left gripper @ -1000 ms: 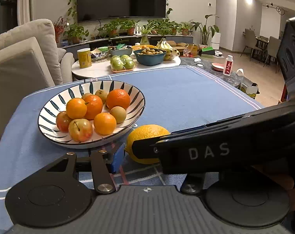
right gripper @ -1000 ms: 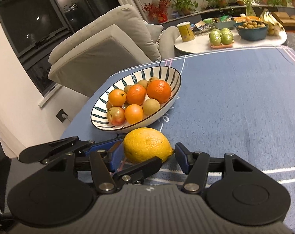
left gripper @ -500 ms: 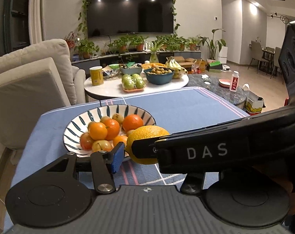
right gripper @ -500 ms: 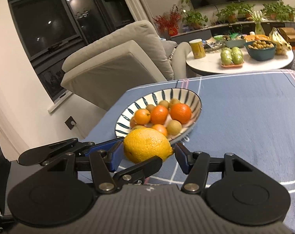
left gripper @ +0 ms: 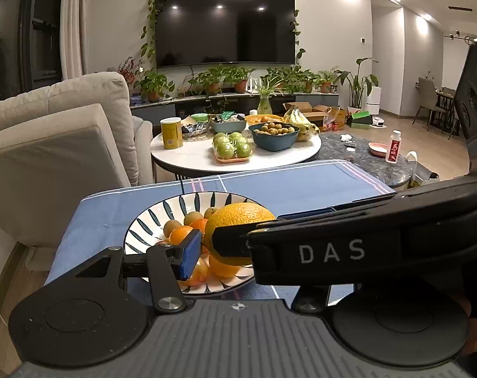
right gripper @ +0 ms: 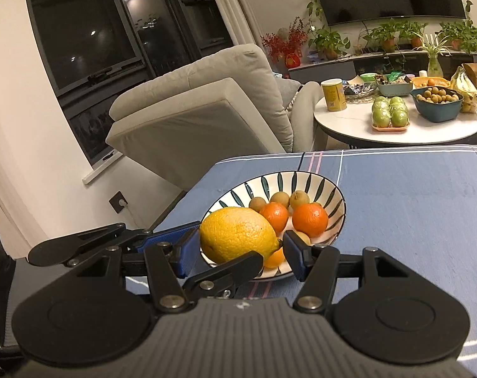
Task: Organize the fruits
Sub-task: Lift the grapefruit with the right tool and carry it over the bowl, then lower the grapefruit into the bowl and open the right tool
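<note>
Both grippers have risen, lifting the big yellow fruit (right gripper: 238,233) off the blue cloth (right gripper: 411,195). The right gripper (right gripper: 241,249) clenches it; the left gripper's (left gripper: 225,249) grip I cannot tell. It hangs at the bowl's (right gripper: 329,189) seven o'clock rim, nearly ready to drop in.

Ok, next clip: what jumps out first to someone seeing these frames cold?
The big yellow citrus fruit, clamped between the right gripper pads, hangs in front of the striped bowl of oranges and small brownish fruit on the blue tablecloth. Behind, a round white table carries green apples, a teal bowl and bananas, under a large wall television.
</note>
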`<state>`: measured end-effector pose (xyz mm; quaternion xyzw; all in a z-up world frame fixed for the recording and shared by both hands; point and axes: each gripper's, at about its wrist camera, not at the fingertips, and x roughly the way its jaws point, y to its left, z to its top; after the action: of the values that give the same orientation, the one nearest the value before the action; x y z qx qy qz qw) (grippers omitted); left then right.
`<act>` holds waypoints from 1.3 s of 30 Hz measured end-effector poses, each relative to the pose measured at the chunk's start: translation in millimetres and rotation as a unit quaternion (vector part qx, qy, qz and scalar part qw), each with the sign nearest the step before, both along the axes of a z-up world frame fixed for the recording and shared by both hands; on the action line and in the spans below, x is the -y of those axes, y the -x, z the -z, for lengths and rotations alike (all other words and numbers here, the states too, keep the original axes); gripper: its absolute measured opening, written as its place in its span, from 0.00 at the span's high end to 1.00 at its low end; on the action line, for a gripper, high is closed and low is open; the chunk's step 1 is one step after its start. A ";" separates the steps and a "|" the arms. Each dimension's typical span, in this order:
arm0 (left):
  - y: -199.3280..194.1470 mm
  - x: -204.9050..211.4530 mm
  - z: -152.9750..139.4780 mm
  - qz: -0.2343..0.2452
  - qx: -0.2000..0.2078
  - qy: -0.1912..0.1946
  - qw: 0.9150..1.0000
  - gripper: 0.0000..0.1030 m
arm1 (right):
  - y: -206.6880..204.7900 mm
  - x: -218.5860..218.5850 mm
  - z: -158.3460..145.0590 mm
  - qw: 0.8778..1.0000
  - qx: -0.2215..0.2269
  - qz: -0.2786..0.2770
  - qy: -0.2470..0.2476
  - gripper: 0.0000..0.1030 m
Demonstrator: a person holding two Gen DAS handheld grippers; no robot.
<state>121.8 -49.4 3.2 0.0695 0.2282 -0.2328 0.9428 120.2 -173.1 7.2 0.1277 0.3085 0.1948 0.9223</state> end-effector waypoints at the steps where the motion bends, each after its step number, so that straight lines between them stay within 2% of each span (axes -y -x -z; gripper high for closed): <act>1: -2.6 0.8 1.4 -0.001 -0.002 -0.001 1.000 0.51 | -1.4 0.1 1.4 1.000 -0.002 0.000 -0.001 0.36; 16: -36.0 2.7 19.9 -0.009 -0.031 -0.007 0.999 0.51 | -29.2 0.4 21.2 0.999 -0.032 -0.002 -0.004 0.36; 29: -54.5 7.0 22.7 -0.016 -0.021 -0.009 1.000 0.51 | -49.1 2.6 27.0 0.999 -0.028 0.016 -0.011 0.36; 32: -56.4 4.5 23.1 -0.022 -0.023 -0.005 0.999 0.49 | -49.5 1.2 27.7 1.000 -0.015 0.028 0.001 0.36; 39: -53.9 1.3 21.8 -0.031 -0.019 -0.004 0.999 0.43 | -48.0 11.2 25.2 0.999 -0.012 0.046 -0.017 0.36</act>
<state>175.7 -50.7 -18.6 0.0618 0.2490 -0.2035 0.9449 168.1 -184.3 -17.9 0.1602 0.3103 0.1558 0.9240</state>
